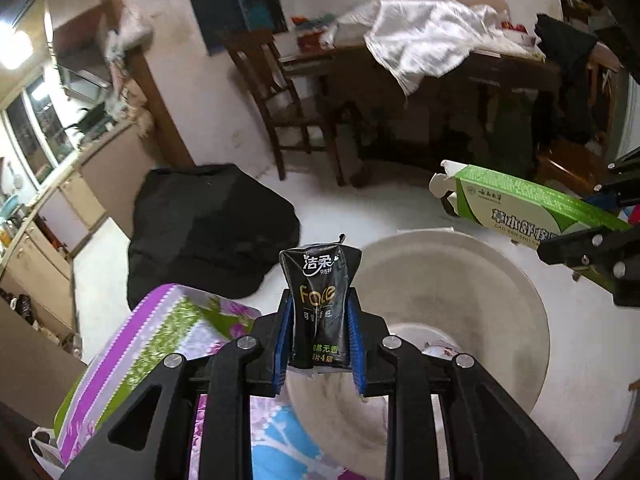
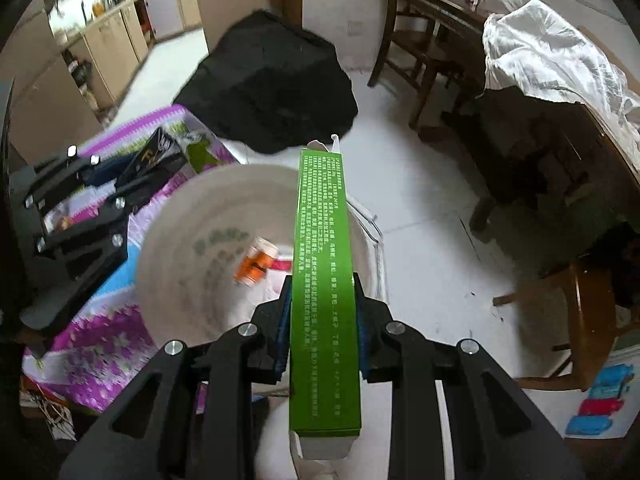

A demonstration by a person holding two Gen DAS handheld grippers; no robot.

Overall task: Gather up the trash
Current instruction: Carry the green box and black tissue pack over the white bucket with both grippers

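Observation:
My left gripper [image 1: 319, 332] is shut on a black tissue packet [image 1: 318, 300] with gold lettering, held upright over the near rim of a white round bin [image 1: 460, 304]. My right gripper [image 2: 322, 332] is shut on a long green carton [image 2: 324, 280] with open end flaps, held over the same bin [image 2: 180, 264]. The bin holds an orange and white wrapper [image 2: 256, 264]. The carton [image 1: 532, 204] and right gripper [image 1: 592, 248] show at the right of the left wrist view; the left gripper [image 2: 116, 184] with the packet [image 2: 154, 156] shows at the left of the right wrist view.
A floral purple and green cloth [image 1: 160, 344] covers the surface beside the bin. A black bag [image 1: 212, 236] lies on the white floor. A wooden chair [image 1: 288, 92] and a dark table with a white sheet [image 1: 432, 44] stand behind. Kitchen cabinets [image 2: 104, 40] line the far left.

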